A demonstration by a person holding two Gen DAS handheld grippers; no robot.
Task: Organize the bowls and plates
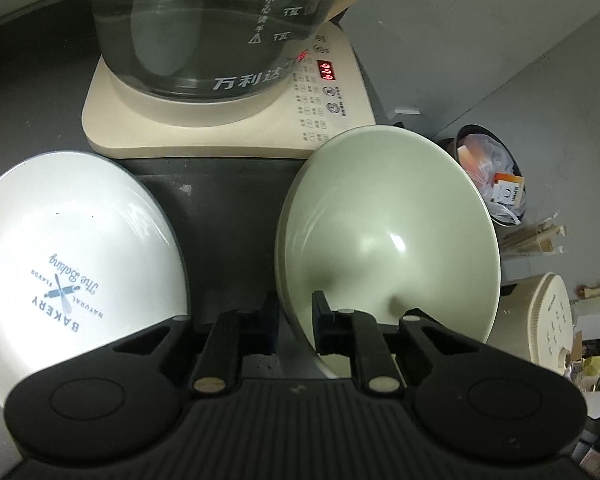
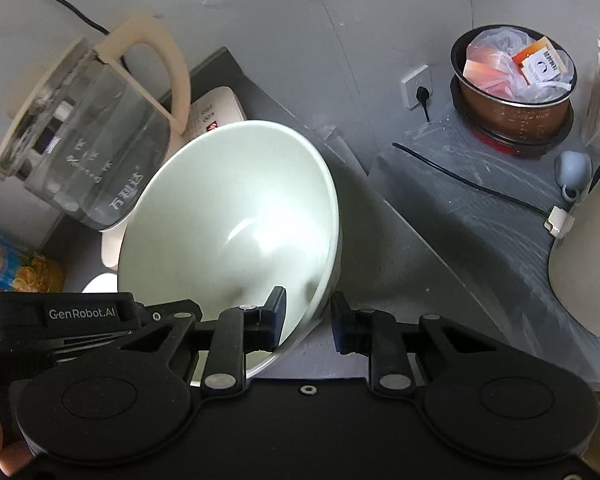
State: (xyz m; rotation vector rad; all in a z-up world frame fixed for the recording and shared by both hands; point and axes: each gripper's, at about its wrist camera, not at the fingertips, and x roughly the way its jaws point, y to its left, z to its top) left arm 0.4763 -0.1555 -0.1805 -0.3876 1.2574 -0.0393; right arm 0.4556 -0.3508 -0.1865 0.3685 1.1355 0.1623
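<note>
A pale green conical bowl (image 1: 380, 220) rests on the dark counter, right of a white plate (image 1: 68, 240) printed "BAKERY". My left gripper (image 1: 296, 320) is shut on the bowl's left rim, one pad inside the bowl and one outside. In the right wrist view the same green bowl (image 2: 228, 208) fills the middle. My right gripper (image 2: 308, 316) is shut on its near right rim, the left pad inside and the right pad against the outer wall. At the bowl's far side sits a black housing marked GenRobot.AI (image 2: 84, 314).
A glass kettle (image 1: 204, 24) on its cream base (image 1: 228, 128) stands just behind the bowl and plate. A cooker pot stuffed with plastic bags (image 2: 512, 80) sits on a grey ledge at right, near a wall socket (image 2: 416, 86). A juice carton (image 2: 12, 264) is at left.
</note>
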